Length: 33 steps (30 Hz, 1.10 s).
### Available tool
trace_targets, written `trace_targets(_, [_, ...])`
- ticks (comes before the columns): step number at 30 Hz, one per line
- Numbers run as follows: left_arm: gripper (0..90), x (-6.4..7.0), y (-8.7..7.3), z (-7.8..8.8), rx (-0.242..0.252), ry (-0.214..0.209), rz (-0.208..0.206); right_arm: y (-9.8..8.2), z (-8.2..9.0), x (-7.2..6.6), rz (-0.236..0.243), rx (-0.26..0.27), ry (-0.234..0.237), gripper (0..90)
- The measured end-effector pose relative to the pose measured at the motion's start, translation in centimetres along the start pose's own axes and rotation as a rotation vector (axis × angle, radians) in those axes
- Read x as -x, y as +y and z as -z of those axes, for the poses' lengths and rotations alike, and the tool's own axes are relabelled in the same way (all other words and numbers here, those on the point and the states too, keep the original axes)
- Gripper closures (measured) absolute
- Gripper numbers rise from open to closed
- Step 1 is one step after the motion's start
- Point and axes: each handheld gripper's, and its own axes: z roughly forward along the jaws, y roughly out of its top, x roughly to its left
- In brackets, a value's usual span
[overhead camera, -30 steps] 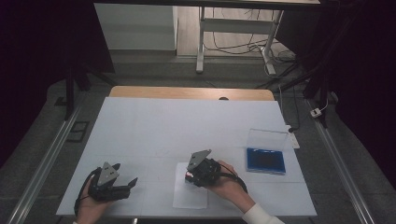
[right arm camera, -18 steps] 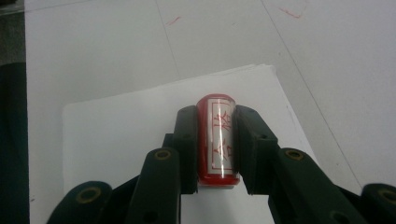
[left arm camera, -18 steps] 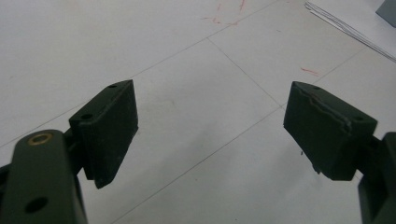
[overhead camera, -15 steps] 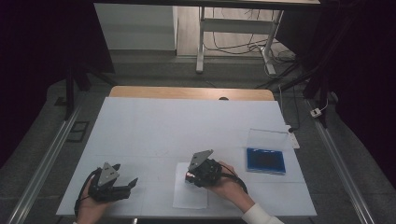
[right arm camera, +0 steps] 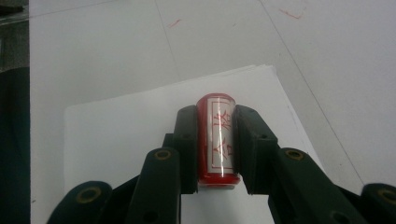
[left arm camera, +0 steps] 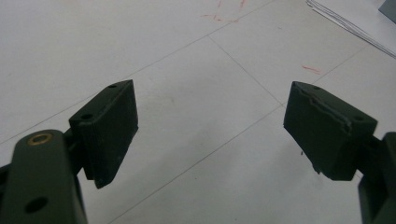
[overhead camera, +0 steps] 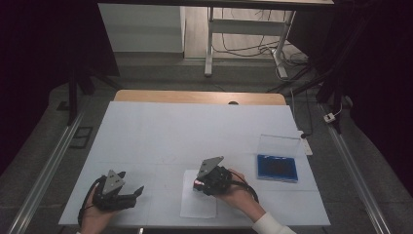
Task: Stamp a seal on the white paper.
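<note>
On the table (overhead camera: 160,131), the stack of paper sheets (overhead camera: 197,207) lies at the near edge, a little right of the middle. The right gripper (overhead camera: 198,184) sits over the far part of that stack, with the stamp (right arm camera: 218,140) clamped between its jaws above the paper. Well left of the stack, also near the front edge, rests the left gripper (overhead camera: 138,191), its jaws spread over bare table. Right of the stack and slightly farther back lies the ink pad case (overhead camera: 277,167), its lid standing up behind it.
</note>
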Motion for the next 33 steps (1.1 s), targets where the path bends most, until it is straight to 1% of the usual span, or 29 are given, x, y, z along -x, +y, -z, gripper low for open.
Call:
trace_targets(2, [17.9,0.0,0.0,0.0,0.001,0.001,0.000,0.0,0.0,0.0,0.006,0.000,0.000,70.9])
trace_targets(4, [17.8,0.0,0.0,0.1,0.001,0.003,0.000,-0.1,0.0,0.0,0.000,0.009,0.001,70.9])
trace_targets(9, [17.9,0.0,0.0,0.1,0.002,0.003,0.001,-0.1,0.0,0.0,-0.006,0.007,0.003,70.8])
trace_targets(16, [17.9,-0.2,-0.1,0.0,0.001,-0.001,-0.003,0.1,0.1,-0.3,0.015,0.005,-0.016,70.4])
trace_targets(18, [17.9,-0.2,0.0,0.0,0.000,-0.003,-0.005,0.1,0.4,-0.2,0.014,0.026,-0.012,70.2])
trace_targets(20, [17.9,-0.1,0.0,-0.1,0.003,-0.005,-0.007,0.1,0.4,-0.4,0.047,0.028,-0.016,70.1])
trace_targets(22, [17.9,-0.1,0.0,-0.1,0.004,-0.006,-0.008,0.3,0.5,-0.6,0.057,0.029,-0.023,70.0])
trace_targets(23, [17.9,-0.1,0.0,0.0,0.004,-0.005,-0.009,0.3,0.6,-0.5,0.065,0.042,-0.019,70.0])
trace_targets(24, [17.9,-0.2,0.0,-0.1,0.005,-0.005,-0.009,0.5,0.9,-0.6,0.049,0.048,-0.013,70.0])
trace_targets(31, [18.0,-0.1,0.0,0.0,0.003,-0.004,-0.011,1.1,3.6,-0.3,0.018,0.133,-0.040,69.9])
trace_targets(33, [17.9,-0.1,0.0,-0.1,0.004,-0.004,-0.012,1.1,4.2,-0.1,0.013,0.146,-0.050,69.9])
